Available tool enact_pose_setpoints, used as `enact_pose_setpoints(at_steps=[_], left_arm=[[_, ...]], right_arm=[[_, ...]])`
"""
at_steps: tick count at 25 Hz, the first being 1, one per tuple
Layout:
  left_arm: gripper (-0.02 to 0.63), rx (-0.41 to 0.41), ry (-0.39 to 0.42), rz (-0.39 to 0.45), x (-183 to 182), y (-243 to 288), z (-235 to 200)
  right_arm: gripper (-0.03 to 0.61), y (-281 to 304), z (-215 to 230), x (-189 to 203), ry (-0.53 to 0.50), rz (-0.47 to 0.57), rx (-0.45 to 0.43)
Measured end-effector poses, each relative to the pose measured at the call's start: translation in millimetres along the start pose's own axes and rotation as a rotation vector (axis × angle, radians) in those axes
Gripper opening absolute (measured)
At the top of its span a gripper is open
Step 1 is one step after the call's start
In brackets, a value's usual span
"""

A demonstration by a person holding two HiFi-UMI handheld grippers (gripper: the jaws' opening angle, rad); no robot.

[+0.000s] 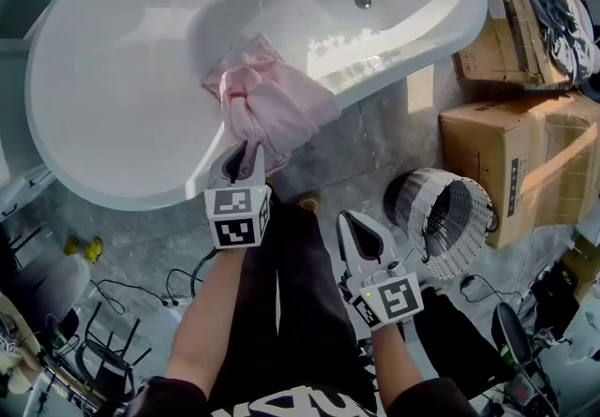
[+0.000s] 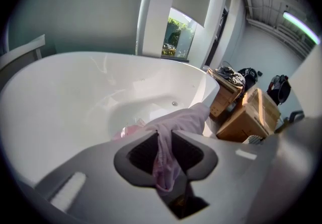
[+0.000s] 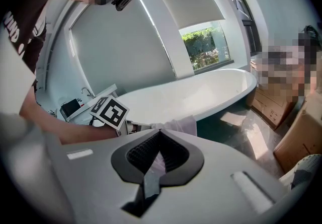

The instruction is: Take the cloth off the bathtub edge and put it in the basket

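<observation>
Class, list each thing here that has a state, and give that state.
cloth: draped over the bathtub edge, one fold pinched.
left gripper: jaws shut on cloth.
right gripper: jaws shut, empty.
basket: on its side, looks empty.

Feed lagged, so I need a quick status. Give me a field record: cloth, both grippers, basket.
cloth: pink, draped over the bathtub edge
left gripper: shut on the cloth's near end
right gripper: shut, empty, away from the tub
basket: on the floor, on its side, beside a cardboard box
stage: cloth gripped, not yet off the edge
</observation>
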State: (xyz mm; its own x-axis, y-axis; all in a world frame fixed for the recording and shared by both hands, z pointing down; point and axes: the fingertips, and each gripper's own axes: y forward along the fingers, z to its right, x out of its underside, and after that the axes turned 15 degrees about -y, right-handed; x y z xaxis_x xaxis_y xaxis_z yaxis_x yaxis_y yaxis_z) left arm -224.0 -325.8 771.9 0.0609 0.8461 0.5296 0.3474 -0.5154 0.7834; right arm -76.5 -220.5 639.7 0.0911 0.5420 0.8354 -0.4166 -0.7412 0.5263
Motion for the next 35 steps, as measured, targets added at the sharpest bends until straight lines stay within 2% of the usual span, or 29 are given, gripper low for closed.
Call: enact_pose_setpoints(at_steps=[12,20,24,28,35], left_arm=[[0.076,0.105,-0.057,0.012,-2,-21,13],[0.075,0.219,-0.026,0.045,-19,-61,35],[0.075,0.247,0.016,0.051,-33,-78,47],[0.075,0.277,0.008,0.059,-45,-96,55],[0.075,0.365,0.042,0.089,-76,-140,93]], right_arm=[[0.006,1,-1,-15,-0.013,0.014,0.007],[0.006,0,-7,-40,-0.029,0.042,0.009],[0.006,-3,-8,-55,-0.029,0.060,0.012],[0.006,-9,-15,-69,-0.043,0.076,0.009],[0.006,-28,-20,-99,-0.064,0.110,0.027]])
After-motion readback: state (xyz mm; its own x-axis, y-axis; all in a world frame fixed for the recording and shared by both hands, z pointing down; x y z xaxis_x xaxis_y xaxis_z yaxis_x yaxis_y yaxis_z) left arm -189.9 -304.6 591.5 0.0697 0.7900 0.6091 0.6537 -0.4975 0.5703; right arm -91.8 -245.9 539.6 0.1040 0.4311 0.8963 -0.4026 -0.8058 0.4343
